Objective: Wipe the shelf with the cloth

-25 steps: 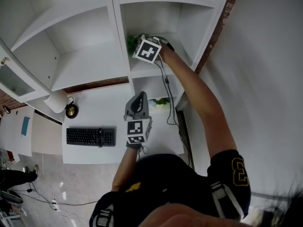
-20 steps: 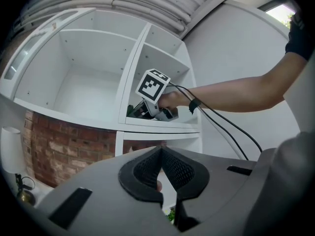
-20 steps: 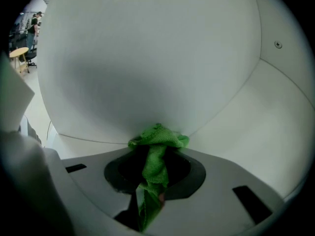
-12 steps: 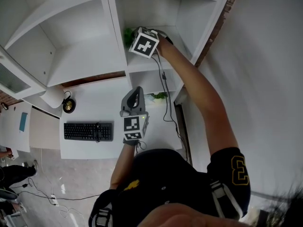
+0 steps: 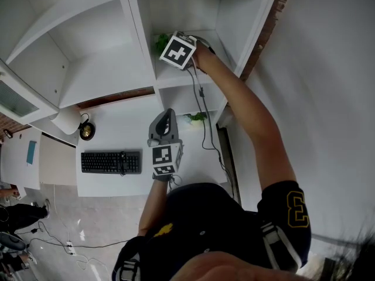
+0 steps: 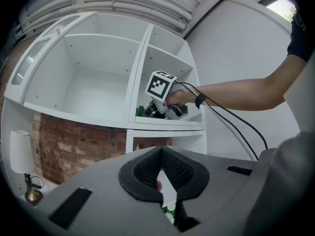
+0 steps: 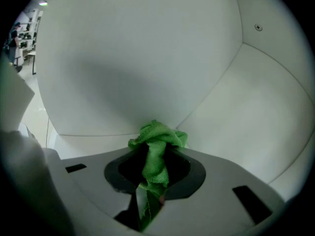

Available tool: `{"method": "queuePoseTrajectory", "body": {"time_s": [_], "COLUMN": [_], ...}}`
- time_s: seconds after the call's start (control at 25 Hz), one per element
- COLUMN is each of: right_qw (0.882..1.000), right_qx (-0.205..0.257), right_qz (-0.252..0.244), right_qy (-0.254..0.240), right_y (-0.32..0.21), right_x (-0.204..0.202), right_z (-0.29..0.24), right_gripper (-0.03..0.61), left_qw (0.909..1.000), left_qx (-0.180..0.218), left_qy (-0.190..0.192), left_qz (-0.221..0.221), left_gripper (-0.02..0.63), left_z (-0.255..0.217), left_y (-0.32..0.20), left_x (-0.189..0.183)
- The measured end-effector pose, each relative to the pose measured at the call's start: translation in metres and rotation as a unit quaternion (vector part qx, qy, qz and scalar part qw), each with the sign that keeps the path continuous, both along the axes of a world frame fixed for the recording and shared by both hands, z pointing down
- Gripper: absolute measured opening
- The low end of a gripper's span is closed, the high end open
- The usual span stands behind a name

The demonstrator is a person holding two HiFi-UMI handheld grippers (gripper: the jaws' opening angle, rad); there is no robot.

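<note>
The cloth (image 7: 156,146) sits pinched between the two fingers of the right gripper (image 7: 153,178). A strip of it runs down the narrow gap between the dark pads, and a bunched knot stands out just past the fingertips. It is bright green, with a fine towel-like weave, and it is crumpled and folded over itself rather than spread flat. The fingers are closed tight on it, with only the cloth between them.

In the head view the green bunch shows at the left side of the right-hand compartment of the white shelf (image 5: 181,78), close to the upright divider. The gripper's marked cube is just beside it, and the person's right arm reaches in from below. In the left gripper view the cloth seems to lie down on the shelf board. The right gripper view shows only plain white panels meeting in a corner behind the cloth.

A black cable (image 5: 203,107) hangs from the right gripper down past the shelf edge. The left gripper (image 5: 167,116) is held low over the white desk (image 5: 117,133), well apart from the shelf. Its fingers are together at the tips, with nothing between them. A black keyboard (image 5: 111,162) lies on the desk to its left.
</note>
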State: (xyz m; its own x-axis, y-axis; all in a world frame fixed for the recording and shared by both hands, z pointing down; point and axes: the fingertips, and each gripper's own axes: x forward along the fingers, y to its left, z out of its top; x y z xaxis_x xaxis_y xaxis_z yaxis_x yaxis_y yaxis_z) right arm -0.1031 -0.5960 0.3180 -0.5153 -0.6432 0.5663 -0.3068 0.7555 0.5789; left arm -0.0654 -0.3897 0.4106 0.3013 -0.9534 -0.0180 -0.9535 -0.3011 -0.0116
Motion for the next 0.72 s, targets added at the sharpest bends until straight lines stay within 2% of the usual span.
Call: {"method": "queuePoseTrajectory", "body": {"time_s": [0.4,0.56,0.72], "right_qw": [0.997,0.990,0.982], "right_qx": [-0.007,-0.020,-0.016], "right_qz": [0.070,0.141,0.187], "right_qy": [-0.006,-0.006,-0.009], "right_y": [-0.008,-0.018,-0.026], "right_x": [0.034,0.060,0.081], "right_z": [0.001,0.004,0.001], "right_gripper": [0.071,0.071,0.071], "left_qw": [0.9999,0.9999,0.9998], "left_qx": [0.001,0.006,0.009], "left_qy": [-0.004,-0.007,-0.008], "left_qz": [0.010,0.013,0.019], "left_gripper": [0.011,0.011,0.011], "left_z": [0.000,-0.002,-0.005], "left_y": [0.001,0.003,0.007], "left_x": [0.006,0.010,0.016]}}
